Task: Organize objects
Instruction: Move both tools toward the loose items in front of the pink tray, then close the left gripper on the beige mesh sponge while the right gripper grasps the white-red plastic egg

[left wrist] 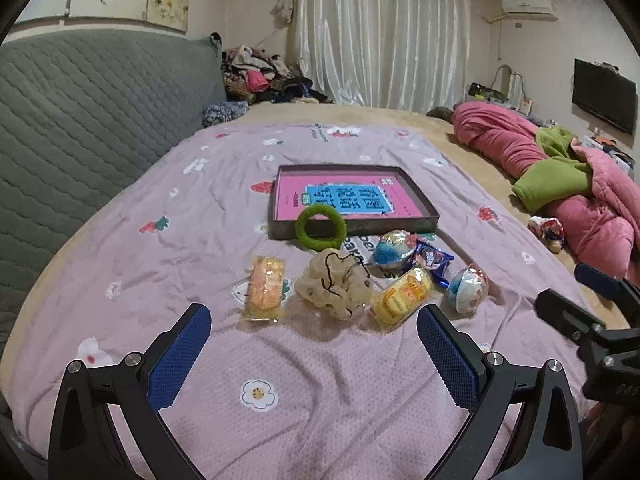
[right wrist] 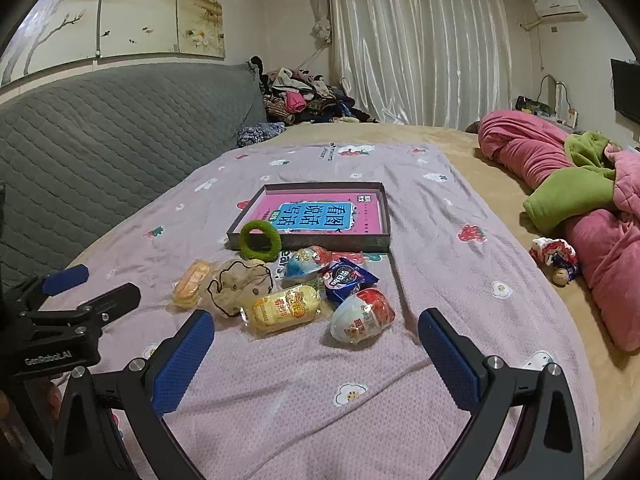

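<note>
A shallow dark tray (left wrist: 424, 196) (right wrist: 386, 216) with a pink and blue book inside lies on the lilac sheet. A green fuzzy ring (left wrist: 320, 227) (right wrist: 260, 240) leans on its near edge. In front lie an orange snack pack (left wrist: 265, 288) (right wrist: 192, 278), a beige scrunchie (left wrist: 335, 282) (right wrist: 238, 286), a yellow snack pack (left wrist: 402, 298) (right wrist: 286, 308), a blue cookie packet (left wrist: 434, 262) (right wrist: 348, 278) and two egg-shaped packets (left wrist: 468, 290) (right wrist: 362, 316) (left wrist: 392, 252) (right wrist: 306, 262). My left gripper (left wrist: 314, 330) and right gripper (right wrist: 316, 334) are open and empty, just short of the pile.
A pink and green quilt (left wrist: 560, 176) (right wrist: 580, 192) is bunched at the right with a small toy (right wrist: 556, 258) beside it. A grey quilted headboard (left wrist: 88, 120) runs along the left. Clothes (right wrist: 304, 98) are piled at the far side.
</note>
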`<action>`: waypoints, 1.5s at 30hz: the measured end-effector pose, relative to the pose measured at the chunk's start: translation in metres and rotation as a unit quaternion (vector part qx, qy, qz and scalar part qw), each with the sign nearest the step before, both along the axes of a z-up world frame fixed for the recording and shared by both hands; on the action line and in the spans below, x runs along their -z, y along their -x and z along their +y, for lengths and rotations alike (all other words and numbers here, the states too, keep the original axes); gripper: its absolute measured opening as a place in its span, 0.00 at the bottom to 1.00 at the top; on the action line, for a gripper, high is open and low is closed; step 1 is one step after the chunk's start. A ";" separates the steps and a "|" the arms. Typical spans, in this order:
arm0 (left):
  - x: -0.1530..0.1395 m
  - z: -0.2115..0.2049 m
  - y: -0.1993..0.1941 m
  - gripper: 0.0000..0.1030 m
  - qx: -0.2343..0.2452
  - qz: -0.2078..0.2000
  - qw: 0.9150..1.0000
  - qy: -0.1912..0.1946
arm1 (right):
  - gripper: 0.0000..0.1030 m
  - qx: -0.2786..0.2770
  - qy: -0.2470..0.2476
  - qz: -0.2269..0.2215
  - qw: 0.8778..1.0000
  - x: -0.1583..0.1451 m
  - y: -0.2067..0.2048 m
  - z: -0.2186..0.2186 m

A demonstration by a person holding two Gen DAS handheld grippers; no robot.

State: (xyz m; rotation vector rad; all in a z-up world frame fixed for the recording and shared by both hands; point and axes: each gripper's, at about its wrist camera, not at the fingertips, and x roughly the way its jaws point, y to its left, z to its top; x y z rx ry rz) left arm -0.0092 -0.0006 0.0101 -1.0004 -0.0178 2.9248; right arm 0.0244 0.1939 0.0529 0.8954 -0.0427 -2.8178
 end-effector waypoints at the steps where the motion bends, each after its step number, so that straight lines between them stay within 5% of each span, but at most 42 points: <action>1: 0.004 -0.001 0.004 1.00 -0.002 -0.007 1.000 0.001 | 1.00 0.000 0.000 -0.001 1.000 0.001 0.001 0.000; 22: 0.063 0.011 0.085 1.00 0.015 -0.065 0.997 0.025 | 1.00 0.036 0.065 -0.097 0.992 0.064 0.072 0.026; 32: 0.080 0.012 0.135 0.98 0.005 -0.100 0.995 0.011 | 1.00 0.047 0.029 -0.118 0.991 0.080 0.102 0.021; 39: 0.088 0.015 0.155 0.85 0.027 -0.114 0.993 0.004 | 1.00 0.060 0.020 -0.132 0.989 0.092 0.118 0.019; 41: 0.091 0.017 0.160 0.77 0.031 -0.117 0.993 0.000 | 1.00 0.062 0.011 -0.136 0.989 0.094 0.121 0.018; 43: 0.094 0.019 0.165 0.58 0.035 -0.123 0.992 0.002 | 1.00 0.066 0.002 -0.138 0.988 0.097 0.123 0.016; 45: 0.098 0.021 0.168 0.55 0.038 -0.127 0.991 0.004 | 1.00 0.067 -0.005 -0.139 0.988 0.099 0.126 0.015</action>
